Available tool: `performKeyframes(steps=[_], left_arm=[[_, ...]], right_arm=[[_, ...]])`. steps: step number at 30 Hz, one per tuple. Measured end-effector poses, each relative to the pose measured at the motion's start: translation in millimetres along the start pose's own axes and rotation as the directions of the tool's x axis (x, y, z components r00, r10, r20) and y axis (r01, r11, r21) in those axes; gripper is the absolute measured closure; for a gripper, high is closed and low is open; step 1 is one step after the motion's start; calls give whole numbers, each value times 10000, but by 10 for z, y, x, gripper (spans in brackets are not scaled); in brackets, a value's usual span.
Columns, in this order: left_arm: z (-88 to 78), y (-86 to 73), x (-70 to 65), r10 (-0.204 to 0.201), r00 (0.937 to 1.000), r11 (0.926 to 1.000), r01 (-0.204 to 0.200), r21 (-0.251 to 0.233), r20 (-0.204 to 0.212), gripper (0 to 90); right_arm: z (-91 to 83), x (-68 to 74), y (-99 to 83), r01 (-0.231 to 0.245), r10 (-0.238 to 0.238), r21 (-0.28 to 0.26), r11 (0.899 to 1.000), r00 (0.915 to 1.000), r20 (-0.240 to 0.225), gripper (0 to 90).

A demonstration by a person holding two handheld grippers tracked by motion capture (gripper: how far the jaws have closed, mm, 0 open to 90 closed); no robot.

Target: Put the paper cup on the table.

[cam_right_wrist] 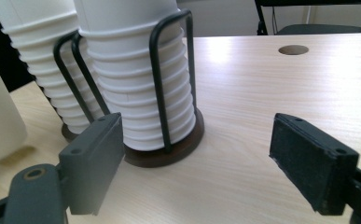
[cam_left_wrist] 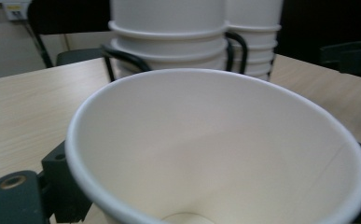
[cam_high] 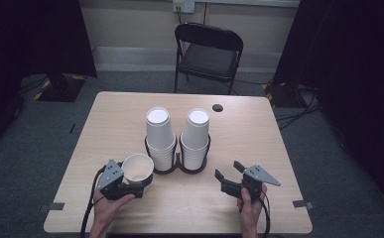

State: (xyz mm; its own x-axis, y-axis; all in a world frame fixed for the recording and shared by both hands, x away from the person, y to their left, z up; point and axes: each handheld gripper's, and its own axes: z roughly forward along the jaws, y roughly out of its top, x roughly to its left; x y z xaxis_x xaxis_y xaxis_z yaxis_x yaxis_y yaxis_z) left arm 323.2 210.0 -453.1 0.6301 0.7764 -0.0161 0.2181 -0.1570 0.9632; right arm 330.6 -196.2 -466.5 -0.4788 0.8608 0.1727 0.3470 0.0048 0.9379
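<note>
- Step rn imo: a single paper cup (cam_high: 137,168) is out of the rack, so this looks like the carry/place part of pulling cups off the stacks.
- Left hand-held gripper (cam_high: 139,184) has the cup clamped low on its body, jaws partway closed on either side of it, mouth up and tipped a bit toward the cam. In the left gripper view the cup's rim (cam_left_wrist: 215,140) is right up close w/ the black jaws either side at the bottom corners.
- Cup sits at about 8 o'clock from the wire cup holder (cam_high: 178,157), just beside the left stack (cam_high: 160,136). Can't tell if its base touches the desk (cam_high: 259,134) or hangs just over it.
- Right hand-held gripper (cam_high: 227,174) is wide open, nothing between the jaws, well clear of everything at roughly 4 o'clock from the holder. Its pads (cam_right_wrist: 94,158) point at the right stack (cam_right_wrist: 136,84) from low down.
- Both stacks are upside-down cups nested in the black holder, mid-desk.
- Next move, my guess: left sets the cup down flat and lets go w/o tipping it. Right then needs to line up on the top cup of the right stack (cam_high: 197,126), so it has to go up first, since it's aimed at the bottom ribs atm.
- Risk: squeezing too hard, thin paper will dent.
</note>
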Motion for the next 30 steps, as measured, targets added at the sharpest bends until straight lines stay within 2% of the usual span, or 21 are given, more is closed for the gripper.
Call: performKeyframes(steps=[1,6,7,10,13,15,18,23,26,27,30], left_arm=[[-17,8,60,-78,9999,10000,77,-44,-103,96],[-28,15,157,-45,9987,10000,45,-4,-514,95],[-43,15,199,-212,9973,9998,207,-79,-698,95],[-58,22,240,-384,9956,9991,369,-190,-851,94],[-58,44,298,-453,9941,9988,432,-236,-985,94],[-41,59,339,-555,9914,9981,517,-341,-1189,93],[-24,62,367,-627,9912,9976,588,-370,-1165,93],[46,62,462,-775,9860,9968,735,-323,-1474,90],[83,63,475,-788,9855,9968,763,-220,-1501,88],[123,60,483,-650,9851,9979,648,-65,-1592,86],[162,60,502,-711,9851,9975,702,-116,-1566,84]], right_arm=[[7,6,-28,166,-167,42,9999,9995,257,172],[25,0,-97,280,-280,23,9996,9992,282,160],[34,-3,-130,288,-288,-2,9996,9987,413,160],[37,-7,-159,246,-248,47,9997,9986,464,160],[35,-9,-202,389,-388,-2,9992,9970,675,160],[26,-15,-219,308,-299,-113,9995,9973,672,155],[23,-23,-252,310,-290,-249,9992,9965,785,152],[14,-14,-288,384,-362,-277,9989,9966,742,142],[26,-6,-284,499,-487,-155,9986,9962,719,141],[18,0,-287,545,-531,-172,9984,9956,766,140],[6,-3,-291,469,-443,-308,9984,9960,781,140]])
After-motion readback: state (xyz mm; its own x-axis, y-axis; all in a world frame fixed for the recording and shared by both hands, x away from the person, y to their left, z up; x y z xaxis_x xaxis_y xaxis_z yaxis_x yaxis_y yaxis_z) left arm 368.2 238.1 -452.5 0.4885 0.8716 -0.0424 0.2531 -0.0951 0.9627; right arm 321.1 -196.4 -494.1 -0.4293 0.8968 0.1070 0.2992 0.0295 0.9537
